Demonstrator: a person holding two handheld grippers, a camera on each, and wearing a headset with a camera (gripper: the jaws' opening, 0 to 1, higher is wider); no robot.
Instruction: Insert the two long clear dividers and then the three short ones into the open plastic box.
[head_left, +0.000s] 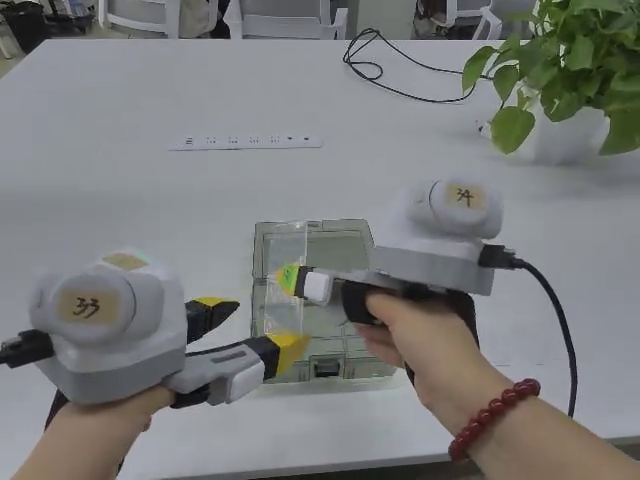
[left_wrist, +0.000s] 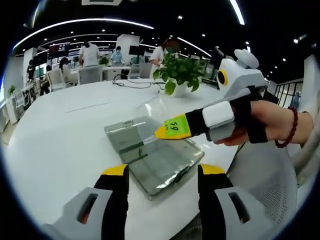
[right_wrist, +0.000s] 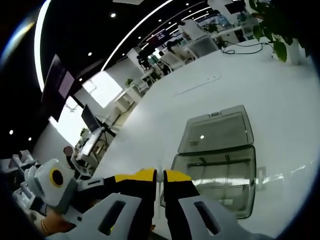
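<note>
Nearest me, at the lower left of the head view, my left gripper (head_left: 250, 325) has its yellow-tipped jaws spread wide and holds nothing. Its upper tip is just beside the near left corner of the open plastic box (head_left: 330, 250). In the left gripper view the same jaws (left_wrist: 164, 170) stand well apart at the bottom of the frame, with the box (left_wrist: 165, 165) between and beyond them.

My right gripper (head_left: 292, 278) reaches in from the right of the frame, its tips over the left half of the box. In the right gripper view its jaws (right_wrist: 160, 176) are pressed almost together, with a thin slit between them. Whether a clear divider sits in that slit I cannot tell. Past them the box (right_wrist: 220, 175) lies open, its lid (right_wrist: 217, 131) folded back above it in the frame.

Farther up the white table (head_left: 120, 200) lies a white power strip (head_left: 245, 141). A black cable (head_left: 375, 70) loops at the upper middle, and a green plant (head_left: 570, 50) stands at the upper right.
</note>
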